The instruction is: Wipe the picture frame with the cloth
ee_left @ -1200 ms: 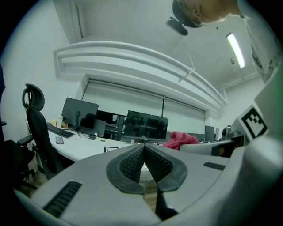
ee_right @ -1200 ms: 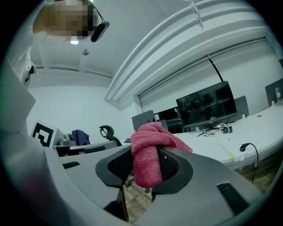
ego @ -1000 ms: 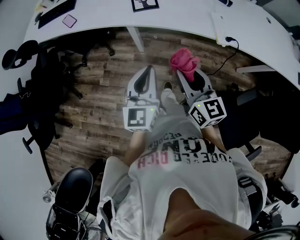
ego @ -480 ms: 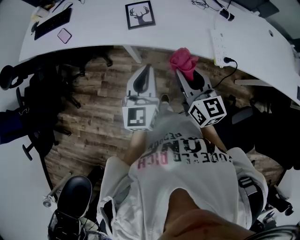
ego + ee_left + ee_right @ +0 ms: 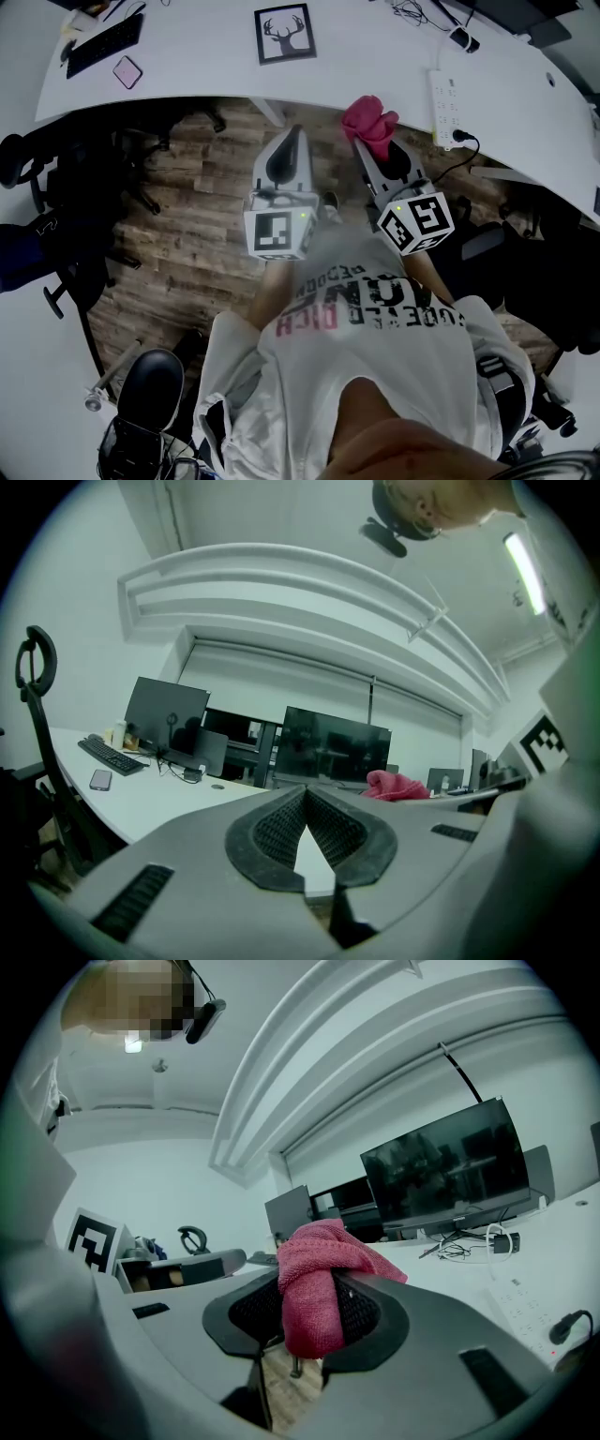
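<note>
We look down past our own chest at a gripper in each hand, both held over a wood floor (image 5: 187, 225) in front of a curved white desk (image 5: 375, 56). Our left gripper (image 5: 296, 134) has its jaws pressed together at the tips, with nothing between them. Our right gripper (image 5: 373, 148) pinches a bunched pink cloth (image 5: 368, 117), which bulges above the jaws and hangs below them in the right gripper view. The frame (image 5: 284, 34), black with a deer head on white, sits on the desk ahead of the left gripper, well apart from both grippers and the cloth. Also on the desk are a keyboard (image 5: 105, 41) and a phone (image 5: 127, 71) at the left, and a power strip (image 5: 442, 103) at the right
</note>
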A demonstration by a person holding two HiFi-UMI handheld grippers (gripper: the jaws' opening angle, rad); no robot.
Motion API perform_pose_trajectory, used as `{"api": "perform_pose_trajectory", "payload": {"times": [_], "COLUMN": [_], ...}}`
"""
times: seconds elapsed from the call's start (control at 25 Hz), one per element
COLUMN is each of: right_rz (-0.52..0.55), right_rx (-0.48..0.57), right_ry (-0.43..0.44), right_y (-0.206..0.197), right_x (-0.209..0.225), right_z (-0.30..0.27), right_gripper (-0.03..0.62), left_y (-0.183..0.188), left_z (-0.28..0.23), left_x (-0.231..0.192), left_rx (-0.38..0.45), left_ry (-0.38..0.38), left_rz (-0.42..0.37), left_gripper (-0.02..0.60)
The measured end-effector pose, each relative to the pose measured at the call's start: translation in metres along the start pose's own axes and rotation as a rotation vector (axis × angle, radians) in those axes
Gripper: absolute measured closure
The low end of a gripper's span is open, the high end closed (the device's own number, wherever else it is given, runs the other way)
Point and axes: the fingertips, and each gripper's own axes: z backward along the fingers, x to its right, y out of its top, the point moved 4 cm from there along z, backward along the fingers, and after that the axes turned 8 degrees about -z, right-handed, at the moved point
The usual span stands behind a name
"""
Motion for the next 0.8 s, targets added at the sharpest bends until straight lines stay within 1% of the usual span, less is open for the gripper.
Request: {"api": "perform_pose_trajectory", "payload": {"times": [0.2, 0.44, 0.68, 0.8], "right_rz": [-0.012, -0.026, -0.050, -0.057], "right_rx": [-0.012, -0.011, -0.008, -0.004], "right_ry": [-0.017, -0.058, -0.097, -0.115], "right_y": [0.004, 0.017, 0.026, 0.030], "right_x": [0.005, 0.018, 0.030, 0.032], "right_z": [-0.025, -0.068, -0.114, -0.132], "right_gripper": [0.474, 0.474, 0.474, 0.474], "left_y": [-0.002, 0.004, 0.001, 0.002], "left_z": [-0.022, -0.067, -0.109, -0.126], "left_x": [-0.018, -0.051, -0.085, -0.100], "left_rx": [-0.015, -0.032, -0.052, -0.058], "left_ry": [-0.017, -0.041, -0.065, -0.081], "left_rz": [0.017, 0.007, -0.012, -0.001], "left_gripper": [0.584, 0.584, 0.584, 0.584]}}
